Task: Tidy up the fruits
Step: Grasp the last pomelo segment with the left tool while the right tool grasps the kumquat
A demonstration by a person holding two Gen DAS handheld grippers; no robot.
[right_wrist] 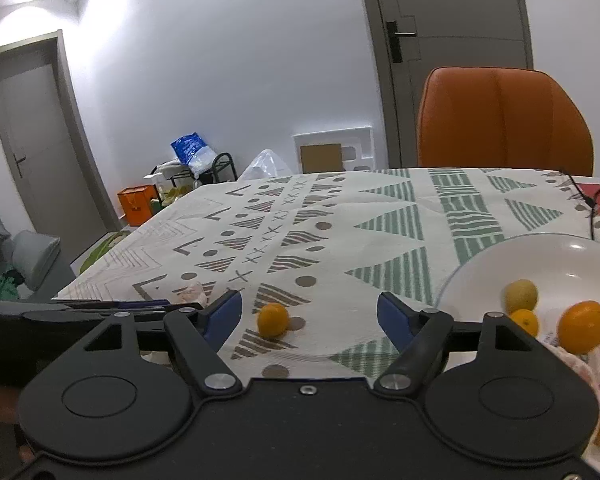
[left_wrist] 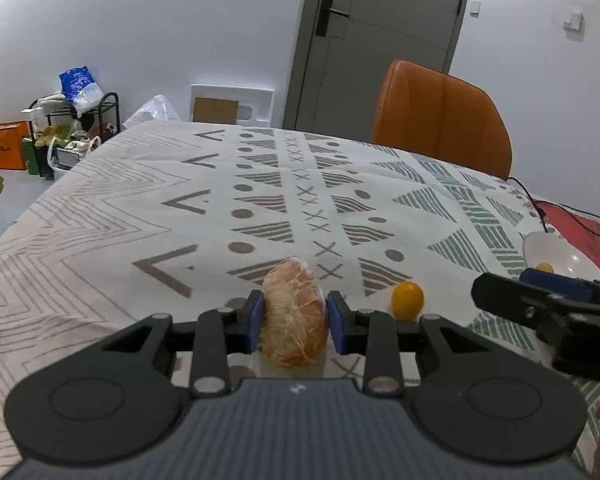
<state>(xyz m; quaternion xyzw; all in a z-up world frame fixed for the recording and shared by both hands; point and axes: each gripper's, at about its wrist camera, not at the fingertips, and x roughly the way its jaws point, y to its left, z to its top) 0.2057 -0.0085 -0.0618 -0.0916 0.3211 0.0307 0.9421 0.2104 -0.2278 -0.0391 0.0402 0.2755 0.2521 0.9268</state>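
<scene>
Left wrist view: the left tool [left_wrist: 295,316] is clenched on a peeled, pith-veined orange segment [left_wrist: 294,314], its blue pads pressing both sides just above the patterned cloth-covered surface [left_wrist: 140,216]. A small round orange fruit [left_wrist: 407,301] lies on the surface just right of it.

Right wrist view: the right tool [right_wrist: 310,314] stands released, grasping nothing. The small fruit [right_wrist: 273,320] lies ahead between its fingers, nearer the left one. A white bowl [right_wrist: 520,258] holding several citrus fruits sits at right.

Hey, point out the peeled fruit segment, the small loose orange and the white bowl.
peeled fruit segment [left_wrist: 294,312], left wrist view, middle of its membrane
small loose orange [right_wrist: 273,320], right wrist view, centre of its skin
white bowl [right_wrist: 540,252], right wrist view, inner wall
</scene>
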